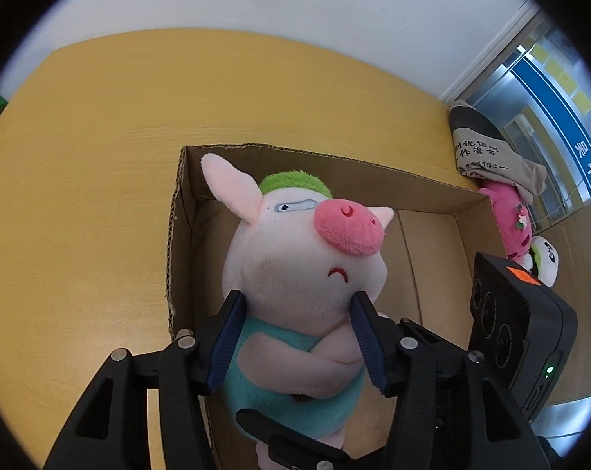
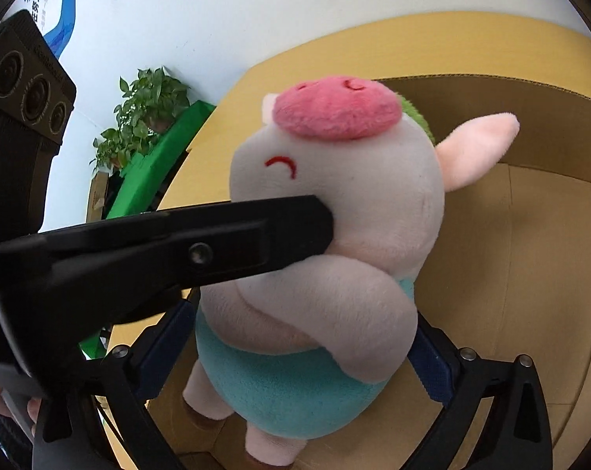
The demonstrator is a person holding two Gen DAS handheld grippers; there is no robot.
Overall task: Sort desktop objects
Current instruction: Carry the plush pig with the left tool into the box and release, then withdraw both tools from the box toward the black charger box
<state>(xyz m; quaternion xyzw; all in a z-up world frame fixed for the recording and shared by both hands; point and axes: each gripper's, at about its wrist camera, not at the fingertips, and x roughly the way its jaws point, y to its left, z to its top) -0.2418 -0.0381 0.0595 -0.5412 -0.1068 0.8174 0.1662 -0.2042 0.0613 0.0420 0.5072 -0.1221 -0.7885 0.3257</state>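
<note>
On the yellow table (image 1: 80, 164), inside the open cardboard box (image 1: 180, 235), stands a plush pig (image 1: 303, 274), teal-bodied with pink snout and green tuft, its neck pinched by the left gripper (image 1: 295, 337), the right gripper (image 2: 295, 356) spread around its belly.

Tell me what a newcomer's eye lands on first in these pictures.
The plush pig, pink-snouted with a green tuft and teal overalls, fills both views, standing in the open cardboard box on the yellow table. The left gripper flanks its neck; the right gripper straddles its belly with jaws wide.
</note>
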